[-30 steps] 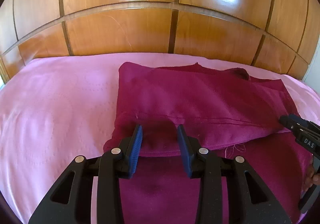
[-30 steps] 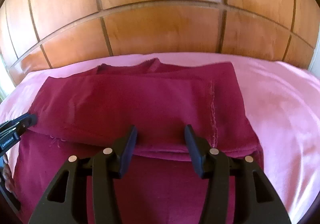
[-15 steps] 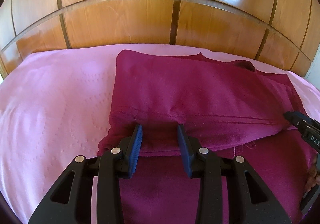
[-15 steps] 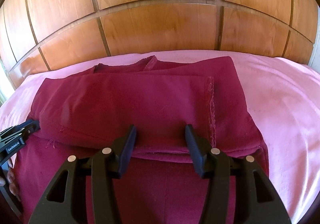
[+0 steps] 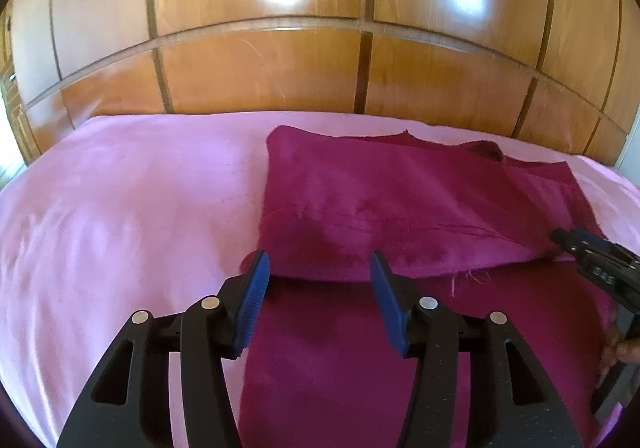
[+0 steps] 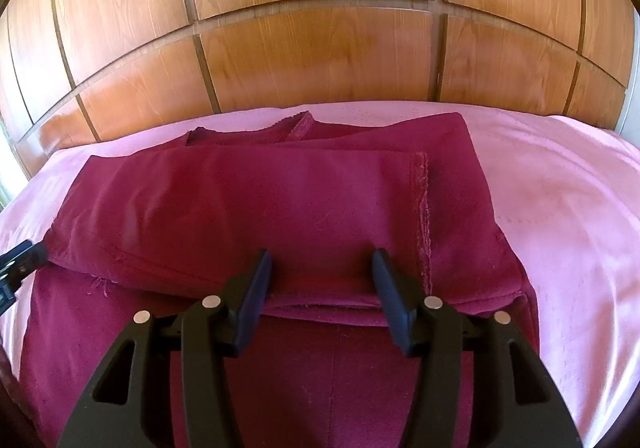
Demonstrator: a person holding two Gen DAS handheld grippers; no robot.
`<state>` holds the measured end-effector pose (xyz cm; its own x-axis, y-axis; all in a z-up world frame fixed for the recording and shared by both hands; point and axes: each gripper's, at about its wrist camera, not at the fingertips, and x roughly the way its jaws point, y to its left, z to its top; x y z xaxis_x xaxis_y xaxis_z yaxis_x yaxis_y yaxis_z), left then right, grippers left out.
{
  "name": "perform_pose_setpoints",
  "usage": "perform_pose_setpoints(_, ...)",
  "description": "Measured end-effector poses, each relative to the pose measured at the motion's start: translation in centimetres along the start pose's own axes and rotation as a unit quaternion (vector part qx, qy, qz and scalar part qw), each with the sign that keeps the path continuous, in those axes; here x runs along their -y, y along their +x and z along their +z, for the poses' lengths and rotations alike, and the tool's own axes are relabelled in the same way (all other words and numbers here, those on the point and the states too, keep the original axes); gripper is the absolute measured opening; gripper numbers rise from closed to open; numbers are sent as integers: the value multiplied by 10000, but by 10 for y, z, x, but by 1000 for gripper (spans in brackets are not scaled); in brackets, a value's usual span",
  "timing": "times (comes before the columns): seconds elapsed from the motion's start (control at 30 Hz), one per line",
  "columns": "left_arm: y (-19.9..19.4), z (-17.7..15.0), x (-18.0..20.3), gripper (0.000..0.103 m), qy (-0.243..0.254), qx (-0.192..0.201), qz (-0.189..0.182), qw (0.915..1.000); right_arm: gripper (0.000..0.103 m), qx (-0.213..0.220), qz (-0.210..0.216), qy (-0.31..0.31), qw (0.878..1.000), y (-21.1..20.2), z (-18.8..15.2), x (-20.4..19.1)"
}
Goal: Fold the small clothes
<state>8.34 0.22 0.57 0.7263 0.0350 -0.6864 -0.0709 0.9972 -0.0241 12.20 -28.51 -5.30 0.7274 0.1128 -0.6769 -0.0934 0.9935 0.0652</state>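
A dark magenta garment (image 5: 400, 200) lies on the pink bed sheet (image 5: 120, 216), its far part folded over toward me so a doubled edge runs across the middle. It also shows in the right wrist view (image 6: 280, 204). My left gripper (image 5: 318, 268) is open, its blue pads either side of the fold's left end, with nothing between them. My right gripper (image 6: 322, 268) is open at the fold's right end, empty. The right gripper also shows at the right edge of the left wrist view (image 5: 592, 260), and the left gripper at the left edge of the right wrist view (image 6: 20, 260).
A panelled wooden headboard (image 5: 320, 60) rises right behind the bed, also in the right wrist view (image 6: 320, 48). Bare pink sheet (image 6: 568, 208) stretches to the garment's left and right.
Both grippers have drawn back slightly from the folded edge and lifted a little. The fold has settled flatter on the lower layer. Both grippers stay open.
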Motion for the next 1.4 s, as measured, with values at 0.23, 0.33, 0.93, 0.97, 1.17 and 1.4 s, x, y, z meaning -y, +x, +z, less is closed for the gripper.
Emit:
perform_pose_setpoints(0.23,-39,-12,-9,51,12,257,97,9996,68,44,-42,8,10000,-14,1,-4)
perform_pose_setpoints(0.33,-49,-17,-14,51,7,287,103,9995,73,34,2,36,10000,-24,-4,-4)
perform_pose_setpoints(0.93,-74,-90,-45,51,172,-378,-126,9991,79,-780,-429,323,9955,-96,-80,79)
perform_pose_setpoints(0.97,-75,-95,-47,51,199,-449,-171,9986,79,-851,-344,355,9951,-101,-86,82)
perform_pose_setpoints(1.17,-91,-129,-63,51,370,-1061,-811,9903,71,-1211,166,391,9917,-138,-126,90)
perform_pose_setpoints(1.4,-107,-157,-60,21,409,-1705,-1721,9693,42,-1841,722,450,9792,-167,-165,80)
